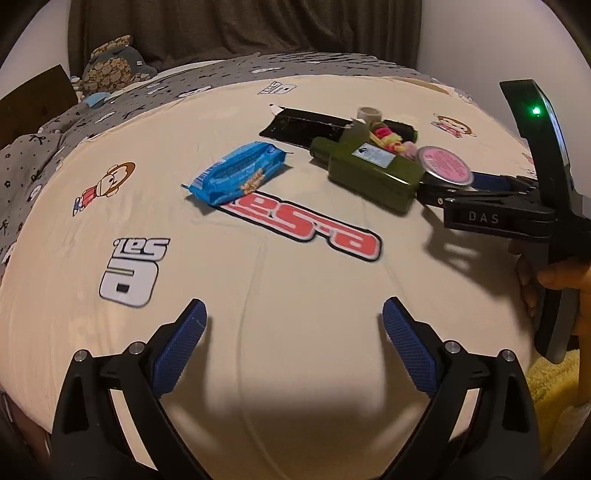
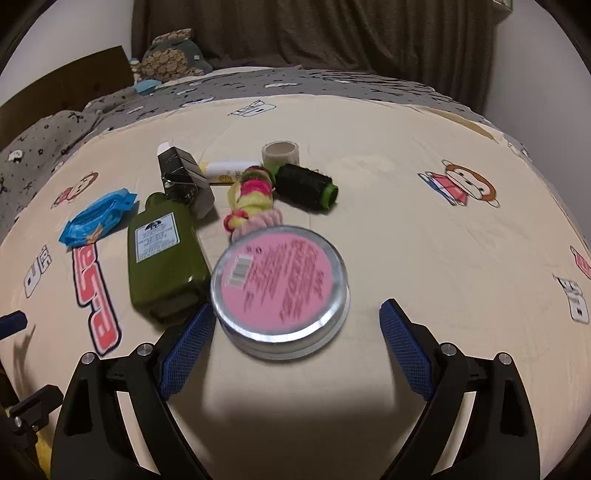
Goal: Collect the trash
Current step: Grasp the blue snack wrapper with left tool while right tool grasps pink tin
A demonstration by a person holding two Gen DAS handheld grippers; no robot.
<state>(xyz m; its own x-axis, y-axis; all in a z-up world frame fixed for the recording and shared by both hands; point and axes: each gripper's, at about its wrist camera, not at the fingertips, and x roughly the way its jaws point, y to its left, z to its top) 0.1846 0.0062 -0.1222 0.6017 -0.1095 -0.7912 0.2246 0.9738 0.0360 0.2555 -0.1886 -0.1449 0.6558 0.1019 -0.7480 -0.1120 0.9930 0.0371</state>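
A cream printed sheet (image 2: 406,229) fills both views under a dark curtain (image 2: 332,33), with a boxy green bottle (image 2: 162,254) left of centre beside a round pink-labelled tin (image 2: 280,284), a crinkly blue wrapper (image 1: 236,173) mid-frame, and both the left gripper (image 1: 293,325) and right gripper (image 2: 297,325) gaping wide, empty.

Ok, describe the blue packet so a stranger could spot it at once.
Start at the big red lettering printed on the cream sheet. At its far end lies the blue packet, apart from the cluttered pile. It is the only crinkly blue wrapper; its nearest neighbour is a green bottle.
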